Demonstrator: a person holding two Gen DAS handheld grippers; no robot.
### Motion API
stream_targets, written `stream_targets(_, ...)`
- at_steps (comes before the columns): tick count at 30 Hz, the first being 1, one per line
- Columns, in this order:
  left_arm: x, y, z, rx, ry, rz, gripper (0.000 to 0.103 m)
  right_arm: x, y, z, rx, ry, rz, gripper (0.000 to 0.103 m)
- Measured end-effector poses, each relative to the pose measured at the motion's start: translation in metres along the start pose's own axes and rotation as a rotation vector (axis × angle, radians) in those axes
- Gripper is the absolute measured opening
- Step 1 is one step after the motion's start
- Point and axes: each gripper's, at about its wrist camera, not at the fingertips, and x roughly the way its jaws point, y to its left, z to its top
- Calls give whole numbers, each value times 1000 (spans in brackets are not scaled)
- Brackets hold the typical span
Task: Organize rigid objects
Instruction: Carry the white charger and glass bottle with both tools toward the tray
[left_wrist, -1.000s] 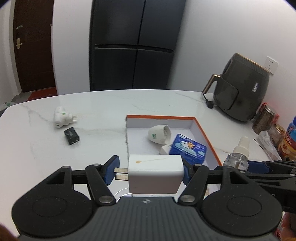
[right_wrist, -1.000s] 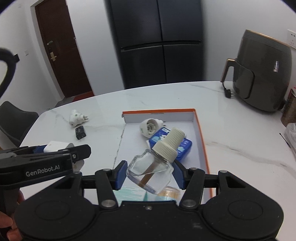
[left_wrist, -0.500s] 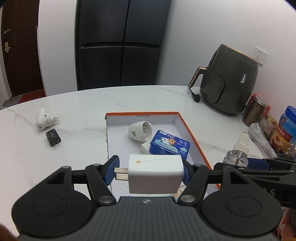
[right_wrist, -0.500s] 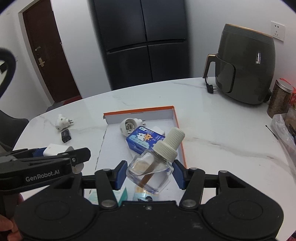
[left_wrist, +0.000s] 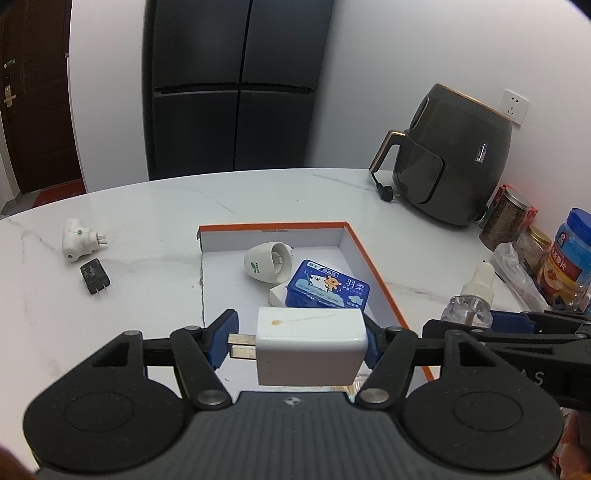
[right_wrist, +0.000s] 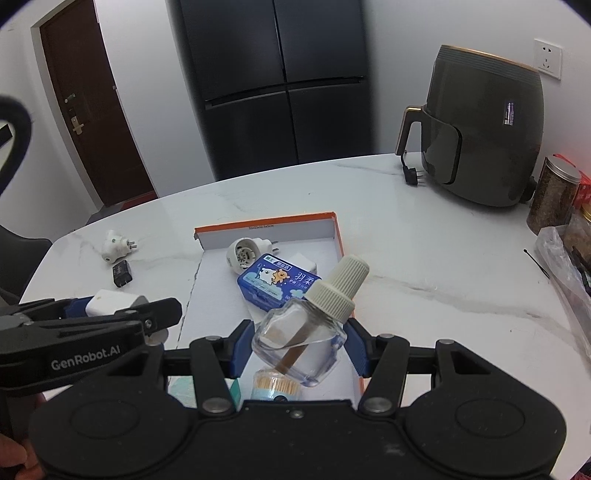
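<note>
My left gripper (left_wrist: 301, 341) is shut on a white charger block (left_wrist: 310, 345) with its two prongs pointing left, held above the near end of the orange-rimmed box (left_wrist: 373, 266). My right gripper (right_wrist: 297, 347) is shut on a clear glass bottle (right_wrist: 299, 341) with a ribbed cream cap, tilted up to the right, over the same box (right_wrist: 338, 236). Inside the box lie a white round plug-in heater (left_wrist: 267, 262) and a blue tissue pack (left_wrist: 327, 290). A tub of cotton swabs (right_wrist: 275, 386) shows under the bottle.
On the marble table, left of the box, lie a white plug adapter (left_wrist: 79, 238) and a small black charger (left_wrist: 94, 275). A dark air fryer (left_wrist: 450, 155) stands at the back right. Jars (left_wrist: 508, 218) and a plastic bag crowd the right edge.
Both grippers have shifted to the right along the table with their loads still held, so the box now sits more centred under them. The grips have not changed.
</note>
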Motion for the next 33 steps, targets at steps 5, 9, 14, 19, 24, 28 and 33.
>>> stream_targets(5,3,0,1,-4,1,5,67,4,-1,2,-3,4,2,65)
stream_targets(9,4,2,1,-5,4,7,67,6,-1,3,-5,5,3,65)
stream_targets(14,7,4,3,-5,6,9,67,9,-1,6,-5,6,-1,65)
stream_targets(19,10,4,5,-5,7,8,67,13,0,10,-10,9,0,65)
stream_targets(24,15,4,7,2,8,6,67,19,1,14,-13,12,-2,65)
stream_targets(28,19,5,8,1,11,6,67,23,1,17,-17,15,-3,65)
stream_targets(33,25,7,11,-1,16,7,67,32,0,22,-20,20,-3,65)
